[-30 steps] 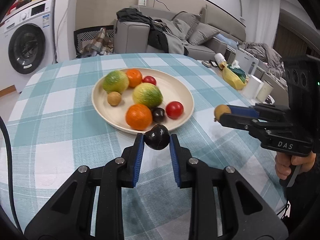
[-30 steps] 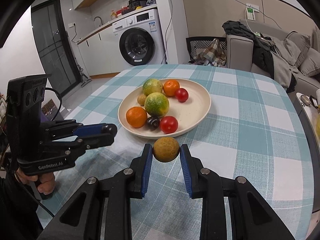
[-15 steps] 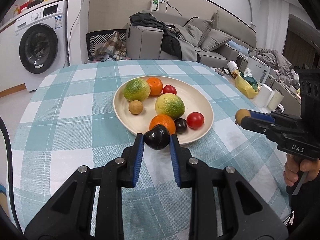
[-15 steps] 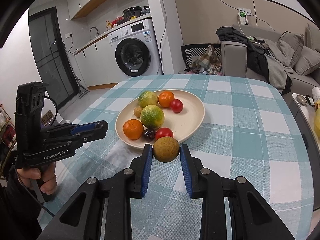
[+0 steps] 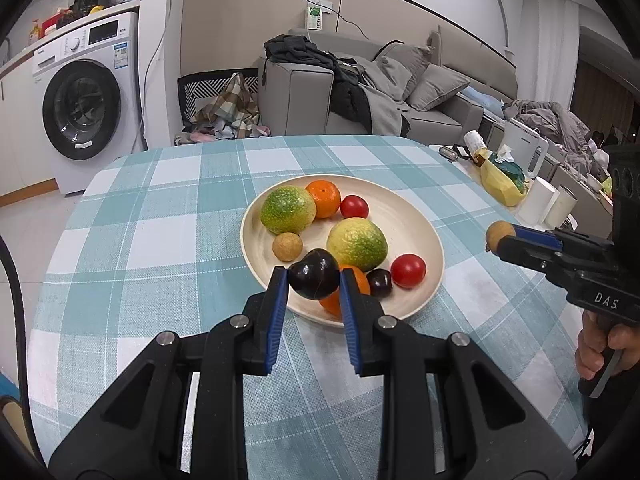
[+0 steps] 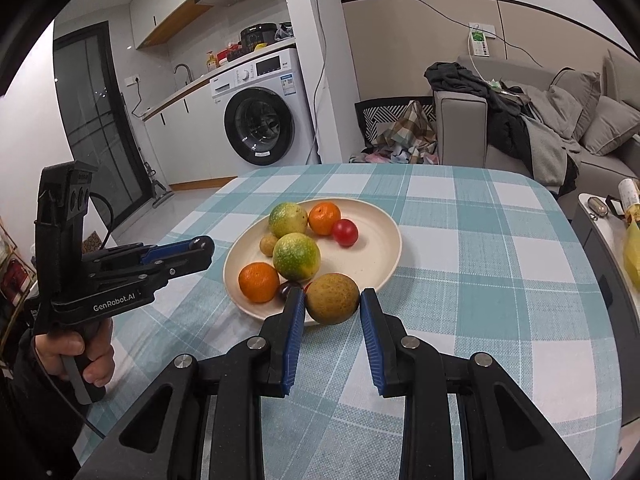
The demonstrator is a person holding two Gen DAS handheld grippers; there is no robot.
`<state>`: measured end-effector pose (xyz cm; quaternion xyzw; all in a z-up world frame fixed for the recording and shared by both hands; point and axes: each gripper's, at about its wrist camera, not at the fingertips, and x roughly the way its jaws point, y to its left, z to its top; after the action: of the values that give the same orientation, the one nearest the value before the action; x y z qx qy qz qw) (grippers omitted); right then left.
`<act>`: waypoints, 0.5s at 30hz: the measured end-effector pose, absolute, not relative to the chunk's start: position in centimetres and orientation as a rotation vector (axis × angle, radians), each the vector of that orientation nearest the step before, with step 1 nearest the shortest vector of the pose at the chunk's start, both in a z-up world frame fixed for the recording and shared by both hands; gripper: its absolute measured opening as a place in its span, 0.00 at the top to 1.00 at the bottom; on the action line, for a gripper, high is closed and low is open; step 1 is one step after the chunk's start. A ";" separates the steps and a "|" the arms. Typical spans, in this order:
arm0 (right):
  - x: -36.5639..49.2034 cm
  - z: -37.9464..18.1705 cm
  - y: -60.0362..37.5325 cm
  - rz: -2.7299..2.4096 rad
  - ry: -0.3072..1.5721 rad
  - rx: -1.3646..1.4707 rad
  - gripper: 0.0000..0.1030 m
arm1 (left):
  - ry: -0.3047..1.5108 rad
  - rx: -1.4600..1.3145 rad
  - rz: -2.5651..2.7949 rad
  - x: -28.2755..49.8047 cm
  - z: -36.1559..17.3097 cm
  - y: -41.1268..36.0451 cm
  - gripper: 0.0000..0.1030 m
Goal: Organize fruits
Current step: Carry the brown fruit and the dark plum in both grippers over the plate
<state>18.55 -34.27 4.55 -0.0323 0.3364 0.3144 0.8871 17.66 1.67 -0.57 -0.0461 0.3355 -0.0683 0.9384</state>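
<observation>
Left wrist view: your left gripper (image 5: pixel 313 278) is clamped on a dark plum (image 5: pixel 314 280), held above the near rim of the cream plate (image 5: pixel 416 216). Right wrist view: your right gripper (image 6: pixel 332 300) pinches a brown round fruit (image 6: pixel 332 298) at the plate's near edge. Farther in lie two oranges, two green-yellow citrus, red tomatoes, another plum and a small brown fruit on the checked tablecloth (image 5: pixel 160 208).

- Left wrist view looks forward along its fingers from low over the checked table (image 5: pixel 120 248), close to the plate (image 5: pixel 416 216) at frame centre.
- Right wrist view faces the same plate (image 6: pixel 376 256) from the opposite near edge; both share plate, table and washing machine (image 6: pixel 260 112).
</observation>
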 end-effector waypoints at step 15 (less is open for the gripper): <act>20.6 4.8 -33.5 0.646 0.698 -0.054 0.72 | 0.708 -0.088 -0.129 20.3 -1.6 1.8 0.78</act>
<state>20.57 -33.48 4.85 -0.0259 0.3358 0.3108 0.8888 20.29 1.82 -1.63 -0.0431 0.3461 -0.0632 0.9351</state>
